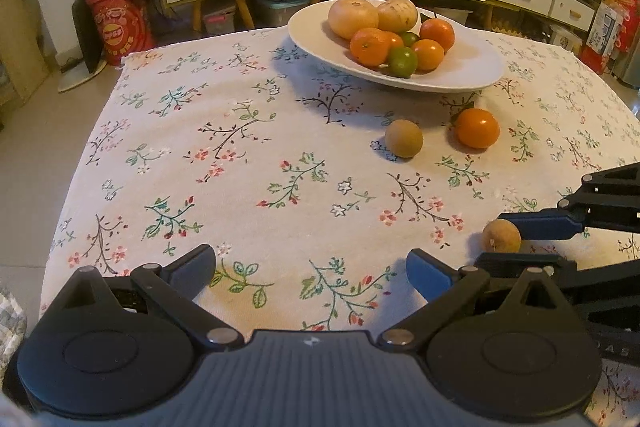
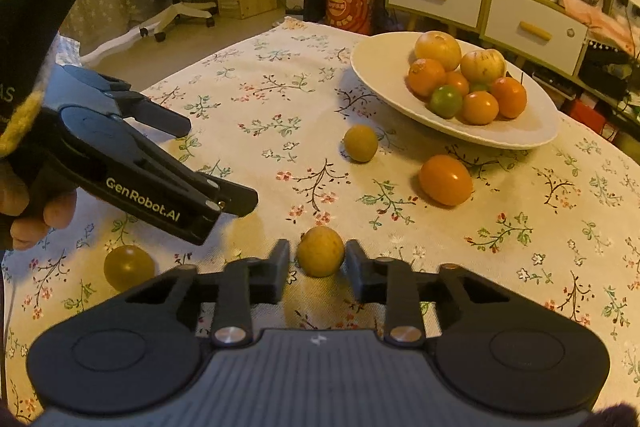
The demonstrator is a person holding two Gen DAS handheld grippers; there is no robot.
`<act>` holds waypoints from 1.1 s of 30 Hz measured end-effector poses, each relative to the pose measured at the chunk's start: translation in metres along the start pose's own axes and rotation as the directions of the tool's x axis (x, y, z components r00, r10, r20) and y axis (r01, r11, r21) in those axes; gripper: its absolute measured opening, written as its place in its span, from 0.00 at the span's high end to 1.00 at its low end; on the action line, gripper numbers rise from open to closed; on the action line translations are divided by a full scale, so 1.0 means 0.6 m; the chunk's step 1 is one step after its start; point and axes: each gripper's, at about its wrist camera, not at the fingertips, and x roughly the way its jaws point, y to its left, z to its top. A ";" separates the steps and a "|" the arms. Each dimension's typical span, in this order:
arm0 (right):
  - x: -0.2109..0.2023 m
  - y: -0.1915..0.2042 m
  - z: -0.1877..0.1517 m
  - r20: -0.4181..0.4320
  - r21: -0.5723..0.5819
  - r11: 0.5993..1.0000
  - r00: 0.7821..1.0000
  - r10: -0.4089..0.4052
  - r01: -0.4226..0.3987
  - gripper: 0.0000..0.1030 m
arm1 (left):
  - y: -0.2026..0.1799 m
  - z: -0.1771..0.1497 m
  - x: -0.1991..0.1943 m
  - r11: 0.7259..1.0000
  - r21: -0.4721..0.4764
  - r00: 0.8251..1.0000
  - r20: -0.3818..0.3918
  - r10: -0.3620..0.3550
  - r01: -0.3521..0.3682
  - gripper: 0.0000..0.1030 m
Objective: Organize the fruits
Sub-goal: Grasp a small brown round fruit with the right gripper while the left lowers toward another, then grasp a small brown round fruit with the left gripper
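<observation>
A small yellow fruit [image 2: 320, 251] is pinched by the right tool [image 2: 318, 259]; the plate [image 2: 384, 75] lies far right; the left tool [image 1: 310, 267] is spread.

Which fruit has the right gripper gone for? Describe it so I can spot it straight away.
Start at the white bowl of fruit at the far side of the floral tablecloth, then come back to the near edge. There a small, dull yellow-brown fruit sits between the fingers of the right gripper, which is shut on it. Unlike the orange and the other small fruits loose on the cloth, it alone is gripped.
</observation>
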 end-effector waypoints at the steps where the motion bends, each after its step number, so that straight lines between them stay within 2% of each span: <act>1: 0.000 -0.001 0.001 0.001 0.002 1.000 1.000 -0.001 0.001 0.78 | -0.001 0.001 0.000 1.000 0.000 1.000 0.002 -0.001 0.001 0.15; 8: -0.005 -0.012 -0.003 -0.001 0.003 1.000 1.000 -0.026 0.026 0.78 | -0.015 0.012 0.013 1.000 0.001 1.000 0.029 -0.010 0.010 0.16; 11: -0.007 -0.021 -0.003 -0.001 0.015 0.999 0.999 -0.039 0.039 0.78 | -0.022 0.020 0.018 1.000 -0.005 0.998 0.049 -0.028 0.028 0.20; 19: -0.005 -0.046 -0.002 -0.013 0.048 0.995 0.996 -0.086 0.086 0.78 | -0.055 0.040 0.039 0.995 0.018 0.989 0.105 -0.103 0.102 0.38; 33: -0.004 -0.070 -0.001 -0.018 0.071 0.992 0.994 -0.104 0.105 0.78 | -0.068 0.070 0.055 0.994 -0.029 0.986 0.129 -0.105 0.109 0.71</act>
